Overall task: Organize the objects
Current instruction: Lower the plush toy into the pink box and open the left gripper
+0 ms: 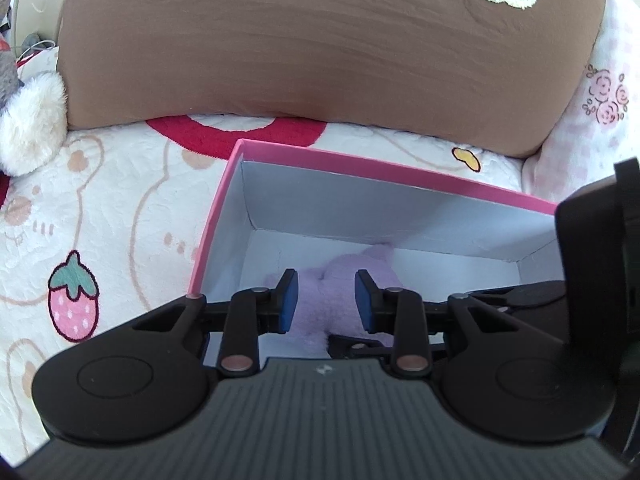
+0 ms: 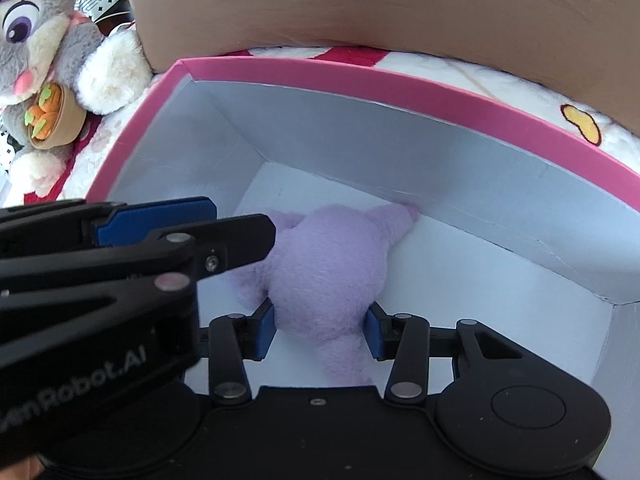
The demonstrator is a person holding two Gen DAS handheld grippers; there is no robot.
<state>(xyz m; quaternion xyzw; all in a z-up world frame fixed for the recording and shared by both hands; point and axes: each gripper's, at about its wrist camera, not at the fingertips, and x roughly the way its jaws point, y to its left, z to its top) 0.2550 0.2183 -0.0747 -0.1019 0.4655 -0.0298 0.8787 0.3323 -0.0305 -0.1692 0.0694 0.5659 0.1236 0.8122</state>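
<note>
Right gripper (image 2: 322, 330) pinches the lilac plush (image 2: 328, 264) at its waist, low inside the pink box (image 2: 360, 80). Soft, light and squashy, it looks best gripped mid-body. Left gripper (image 2: 160, 224) hangs nearly closed, empty.

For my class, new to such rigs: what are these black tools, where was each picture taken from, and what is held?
A person holds a two-fingered grabbing tool in each hand; each carries a wide-angle camera looking along its fingers. One picture comes from the left gripper, the other from the right gripper. A pink box sits on a patterned blanket before a brown cushion, a grey rabbit toy nearby. The right fingers squeeze a purple plush toy inside the box; whether the left ones pinch it is unclear.
</note>
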